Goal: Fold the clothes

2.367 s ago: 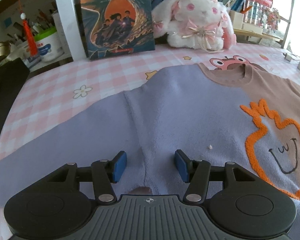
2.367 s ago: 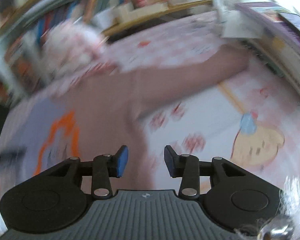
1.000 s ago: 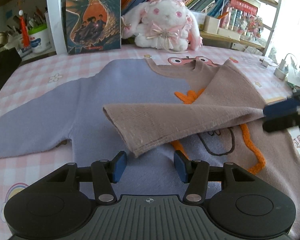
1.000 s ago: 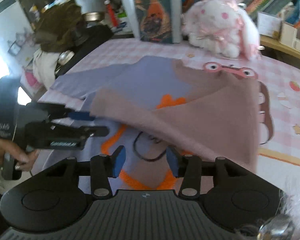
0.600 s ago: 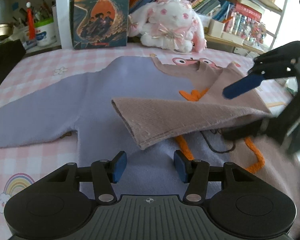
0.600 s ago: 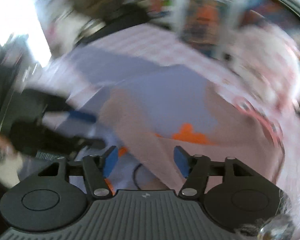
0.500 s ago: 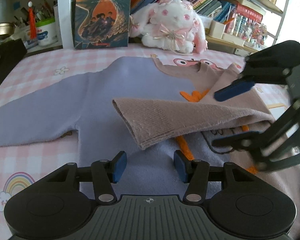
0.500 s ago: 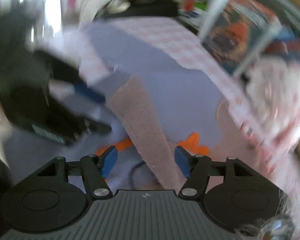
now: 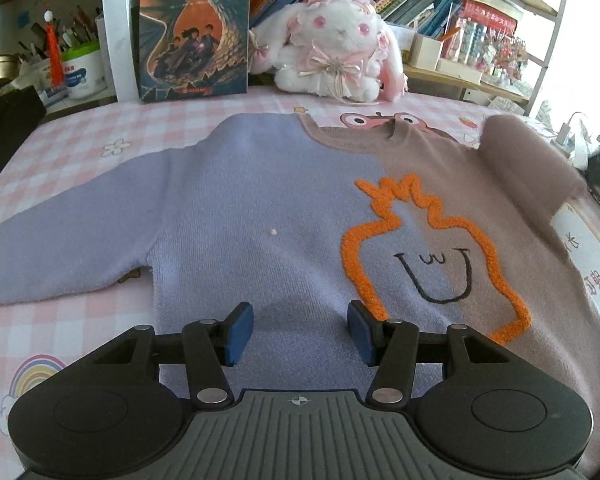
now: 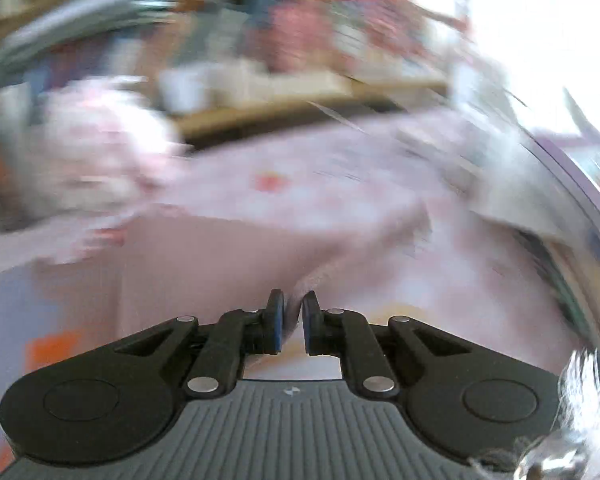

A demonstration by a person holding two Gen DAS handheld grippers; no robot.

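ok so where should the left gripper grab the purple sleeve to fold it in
Probably at the cuff end of the purple sleeve, where it runs off the left edge of the left wrist view. It lies flat and straight on the pink checked cloth, so the left gripper, open over the sweater hem, could pinch the sleeve's edge, coming from that outer side.
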